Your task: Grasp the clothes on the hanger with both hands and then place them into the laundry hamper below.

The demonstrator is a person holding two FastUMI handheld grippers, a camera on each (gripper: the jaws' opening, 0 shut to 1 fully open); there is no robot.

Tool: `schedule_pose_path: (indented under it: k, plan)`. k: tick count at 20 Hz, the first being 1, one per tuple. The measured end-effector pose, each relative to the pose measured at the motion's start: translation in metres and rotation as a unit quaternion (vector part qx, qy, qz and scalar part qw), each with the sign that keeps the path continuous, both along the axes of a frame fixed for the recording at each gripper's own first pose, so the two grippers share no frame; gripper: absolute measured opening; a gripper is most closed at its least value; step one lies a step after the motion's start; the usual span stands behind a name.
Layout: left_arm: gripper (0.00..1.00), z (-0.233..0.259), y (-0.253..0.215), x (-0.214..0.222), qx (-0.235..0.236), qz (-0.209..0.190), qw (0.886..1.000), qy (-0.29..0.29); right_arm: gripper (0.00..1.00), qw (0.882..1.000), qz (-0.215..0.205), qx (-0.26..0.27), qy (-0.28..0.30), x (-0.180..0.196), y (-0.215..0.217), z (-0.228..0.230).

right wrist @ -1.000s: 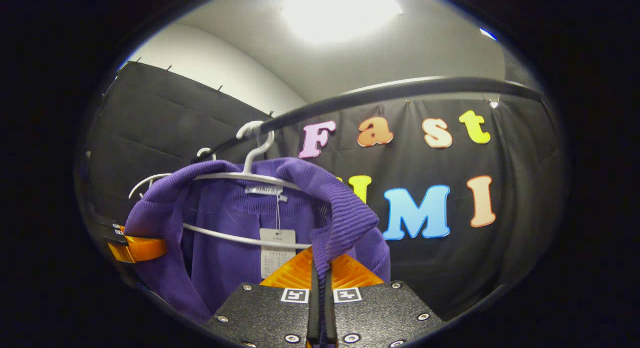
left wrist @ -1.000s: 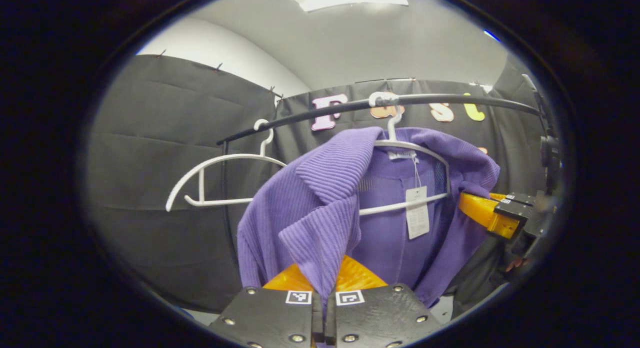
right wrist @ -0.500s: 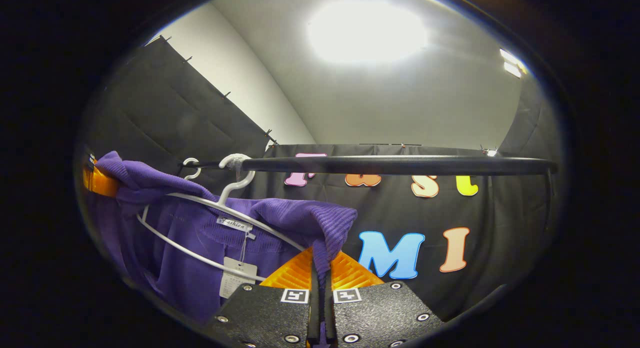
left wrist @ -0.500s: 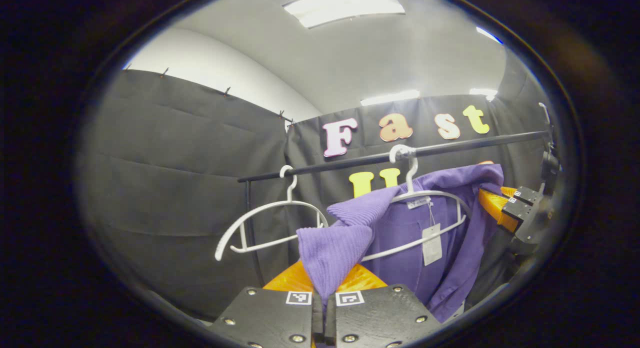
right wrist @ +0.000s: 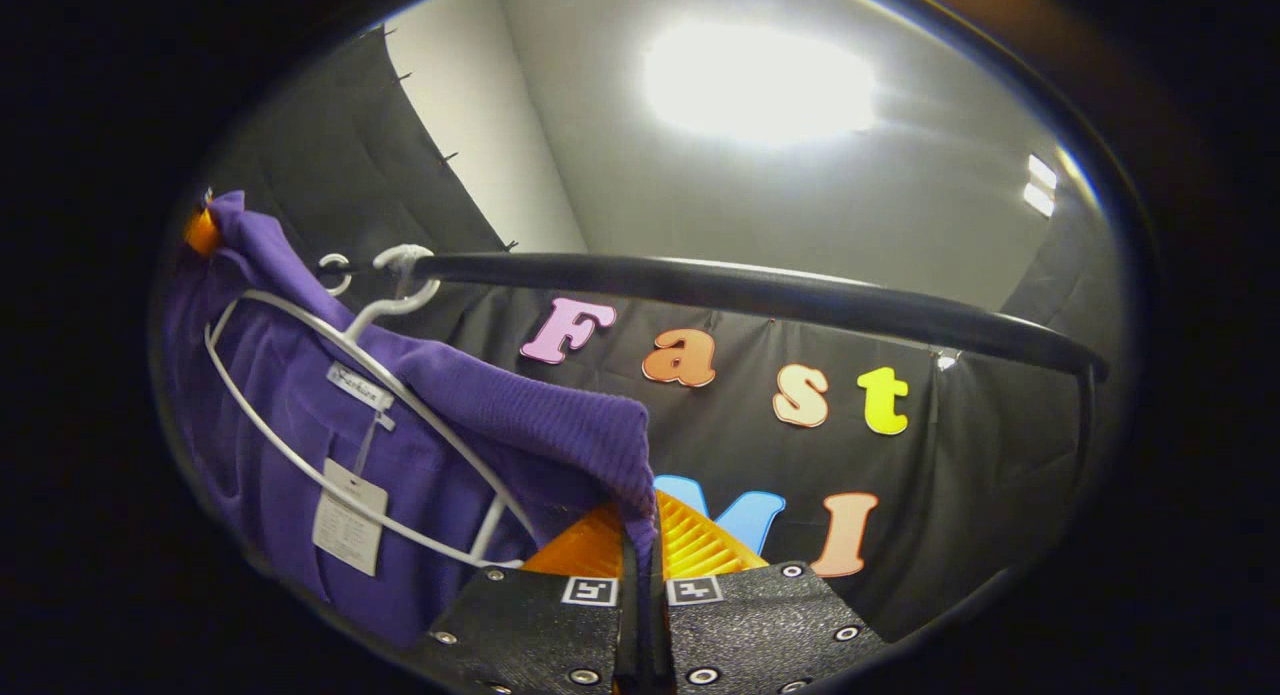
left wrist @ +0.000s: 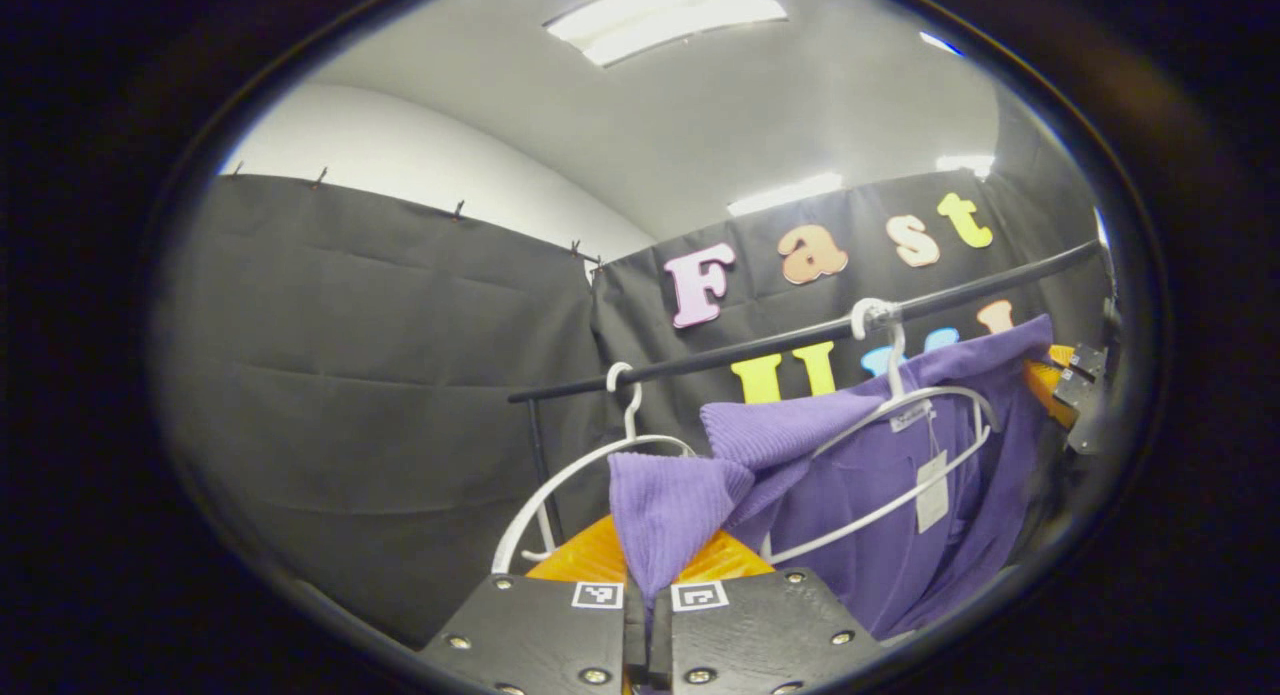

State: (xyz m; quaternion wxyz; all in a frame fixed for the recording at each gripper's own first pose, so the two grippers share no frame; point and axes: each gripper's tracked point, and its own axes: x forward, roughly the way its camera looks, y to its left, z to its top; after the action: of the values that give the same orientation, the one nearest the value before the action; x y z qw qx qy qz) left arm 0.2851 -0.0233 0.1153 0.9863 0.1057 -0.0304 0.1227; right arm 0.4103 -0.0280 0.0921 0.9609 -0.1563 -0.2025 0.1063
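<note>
The purple ribbed-knit garment (left wrist: 860, 495) hangs partly off its white hanger (left wrist: 905, 445), which hooks over the black rail (left wrist: 800, 333); a paper tag (left wrist: 932, 491) dangles at the neckline. You hold it at both shoulders. Your left claw (left wrist: 648, 587) is clamped on a fold of the knit at one shoulder, its orange fingers (left wrist: 585, 560) pressed together with fabric rising between them. Your right claw (right wrist: 640, 560) is clamped the same way on the other shoulder, the cloth stretched from it toward the hanger (right wrist: 330, 415). A second, bare white hanger (left wrist: 590, 475) hangs on the rail just beside the garment. The hamper is below, out of sight. The main risk, judging from this, is the neck opening catching on the hanger's arm: pulling down unevenly could drag the hanger off the rail or swing it into the bare one. The thin pinches of stretchy knit could also slip free under the garment's weight.
</note>
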Motion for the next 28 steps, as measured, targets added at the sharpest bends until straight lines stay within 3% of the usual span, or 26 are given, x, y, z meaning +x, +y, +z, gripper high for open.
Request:
schedule_pose_path:
  k: [5,6,8,9,11,13,17,22,28]
  plan:
    - [0.03,0.029,0.028,0.028,0.022,-0.007,1.0,0.003,0.04,1.0,0.001,-0.003,0.009,0.016,0.011,-0.019]
    - [0.08,0.032,0.034,0.035,0.026,-0.009,1.0,0.004,0.03,1.0,0.002,-0.004,0.01,0.019,0.011,-0.021]
    - [0.0,0.03,0.042,0.049,0.027,-0.014,0.999,0.011,0.04,1.0,0.006,-0.001,0.023,0.028,0.014,-0.029]
    - [0.04,0.026,0.041,0.049,0.027,-0.017,0.999,0.016,0.04,1.0,0.006,-0.001,0.03,0.034,0.015,-0.034]
    - [0.0,0.019,0.04,0.056,0.023,-0.028,0.999,0.023,0.04,0.999,-0.001,-0.013,0.041,0.043,0.015,-0.046]
    - [0.02,0.006,0.038,0.061,0.013,-0.032,0.999,0.032,0.04,0.998,-0.002,-0.017,0.061,0.055,0.017,-0.062]
    - [0.02,-0.033,0.025,0.064,0.001,-0.054,0.996,0.072,0.04,0.989,0.01,0.014,0.146,0.076,0.018,-0.116]
    - [0.02,-0.054,0.025,0.054,-0.014,-0.058,0.995,0.08,0.04,0.983,0.021,0.004,0.182,0.071,0.022,-0.148]
    - [0.02,-0.067,0.033,0.023,-0.034,-0.052,0.995,0.078,0.04,0.98,0.028,-0.021,0.197,0.037,0.025,-0.162]
